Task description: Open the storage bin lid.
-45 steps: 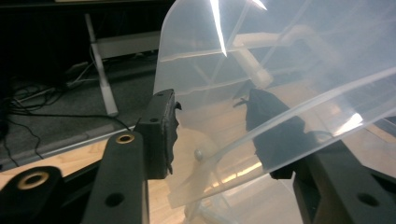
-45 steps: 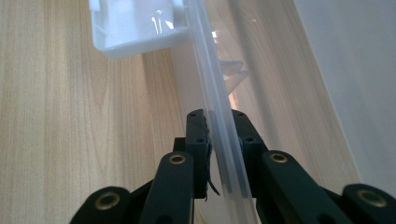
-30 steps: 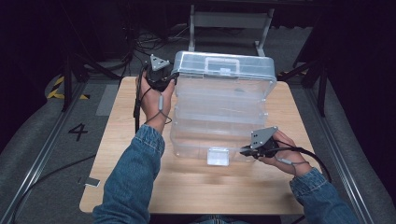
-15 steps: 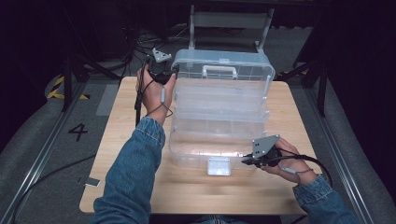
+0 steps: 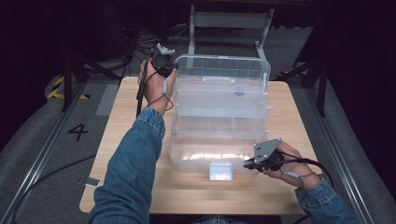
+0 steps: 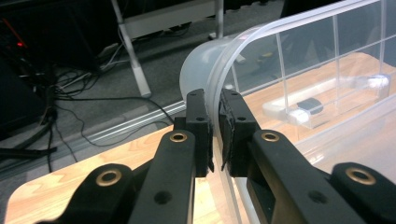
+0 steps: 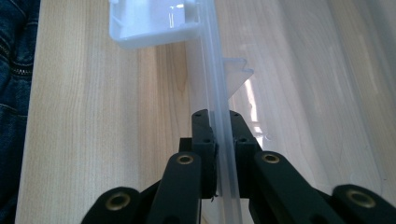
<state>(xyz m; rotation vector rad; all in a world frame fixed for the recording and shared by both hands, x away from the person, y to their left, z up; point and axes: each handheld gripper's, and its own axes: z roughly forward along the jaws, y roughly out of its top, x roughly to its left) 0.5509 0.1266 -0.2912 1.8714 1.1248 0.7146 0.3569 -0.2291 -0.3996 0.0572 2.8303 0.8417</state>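
**Clear box held open at both ends**

A clear plastic box (image 5: 219,121) is spread open in the middle of the high view, on a wooden table (image 5: 116,140). Its tiered trays are fanned out from the lower centre toward the top of the frame, so that each level is exposed.

The left gripper (image 5: 164,59), at the upper left of the box, is clamped on the lid (image 6: 280,46); in the left gripper view the curved rim is seen pinched between the two pads, whose jaws have just been closing onto it. The lid is judged to be held there so that it is kept back and the trays stay apart.

The right gripper (image 5: 261,161), at the lower right, is closed narrowly on the front wall (image 7: 219,116) of the base, the thin edge being gripped from both sides. This grip is probably meant to pin the base down while the far end is pulled. A white latch (image 5: 220,171) hangs at the front, just beside that gripper.
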